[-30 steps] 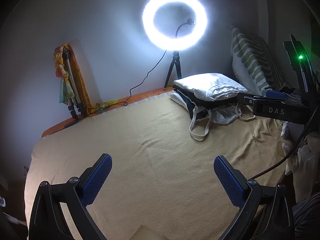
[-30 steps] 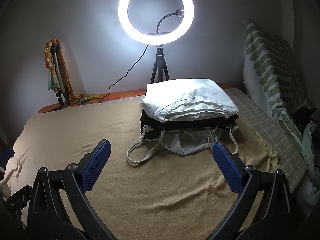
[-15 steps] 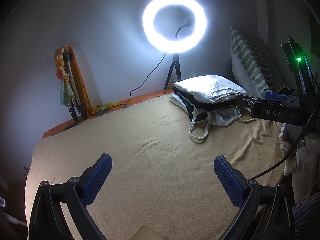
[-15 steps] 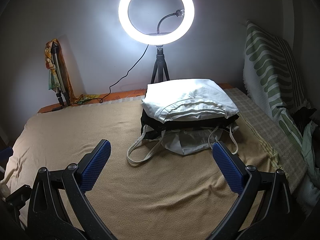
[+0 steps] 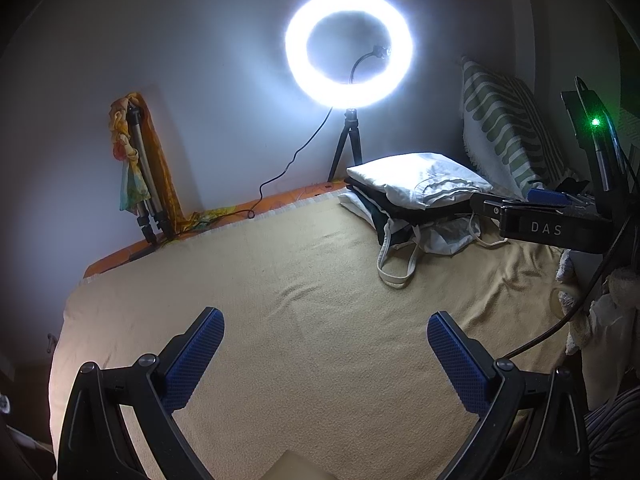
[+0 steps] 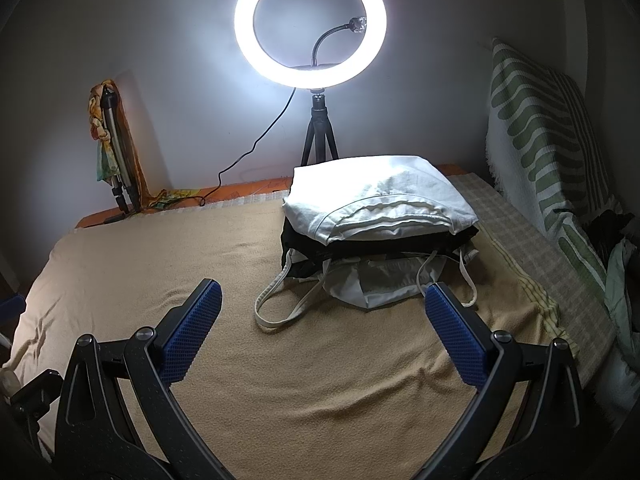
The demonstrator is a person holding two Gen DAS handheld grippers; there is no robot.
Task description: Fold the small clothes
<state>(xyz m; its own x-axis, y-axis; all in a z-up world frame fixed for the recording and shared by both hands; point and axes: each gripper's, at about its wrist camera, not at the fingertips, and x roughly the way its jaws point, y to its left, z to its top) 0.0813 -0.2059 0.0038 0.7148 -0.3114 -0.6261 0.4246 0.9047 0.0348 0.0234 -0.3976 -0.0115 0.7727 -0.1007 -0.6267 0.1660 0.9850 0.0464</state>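
A stack of folded clothes (image 6: 376, 208), white on top, black beneath, lies on a white cloth bag with straps (image 6: 372, 284) at the back of a tan blanket (image 6: 280, 380). The stack also shows in the left wrist view (image 5: 420, 186) at the right. My right gripper (image 6: 323, 320) is open and empty, just in front of the stack. My left gripper (image 5: 326, 346) is open and empty over bare blanket (image 5: 300, 300). The right gripper's body (image 5: 552, 228), marked DAS, shows at the right in the left wrist view.
A lit ring light on a tripod (image 6: 310, 24) stands behind the stack against the wall. A folded tripod with a colourful cloth (image 6: 112, 148) leans at the back left. A green-striped pillow (image 6: 536, 128) stands at the right. More clothes (image 6: 620, 264) lie at the right edge.
The left wrist view has shifted slightly; the stack and the right gripper's body sit a little lower in it. The right gripper has barely moved. Both stay open.
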